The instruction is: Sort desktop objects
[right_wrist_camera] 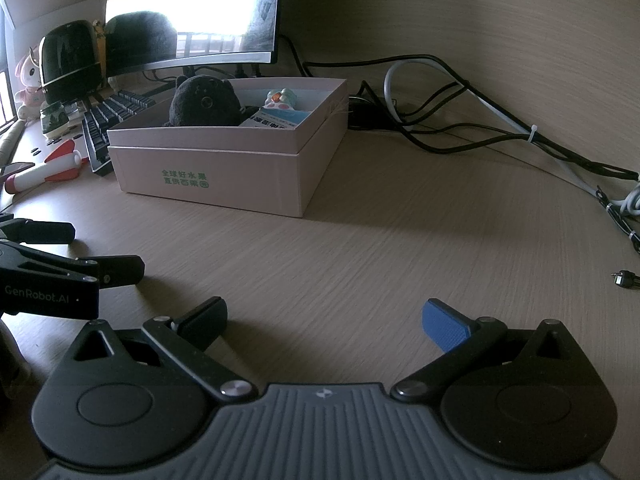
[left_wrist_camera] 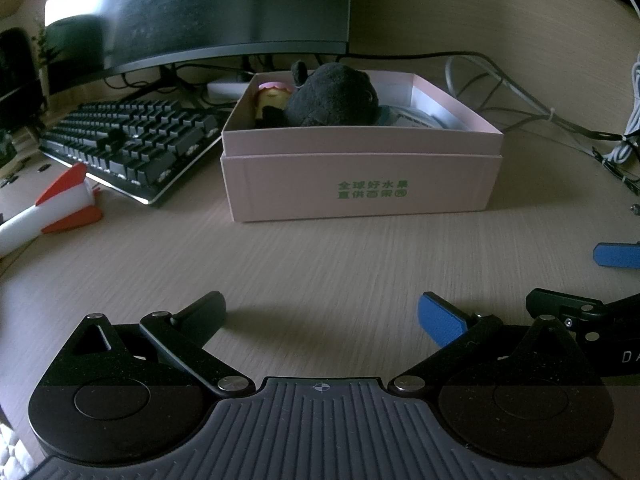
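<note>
On the pale wood-grain worktop [left_wrist_camera: 320, 264], centre: one pink cardboard box [left_wrist_camera: 360, 176] with green printed characters on its front wall, open at the top. Contents: black plush toy [left_wrist_camera: 334, 98] at the middle; small figurine with pink cap [left_wrist_camera: 274, 96] against the left inner wall; pale blue packet [right_wrist_camera: 280, 120] and small pastel figurine [right_wrist_camera: 282, 100] toward the right side

Left of box, on worktop: black mechanical keyboard [left_wrist_camera: 132, 144], set at an angle, its near corner just beside the box; white toy rocket with red fins [left_wrist_camera: 52, 208] lying on its side, near the keyboard's front edge

Behind box: dark curved monitor [left_wrist_camera: 200, 12] on its stand; grey and black cables [right_wrist_camera: 480, 132] trailing to the right

Left claw [left_wrist_camera: 322, 316]: fingers spread wide, nothing between them, low over bare worktop in front of the box, apart from it

Right claw [right_wrist_camera: 324, 318]: fingers spread wide, nothing held, low over the worktop, just beside the left claw and well short of the box
</note>
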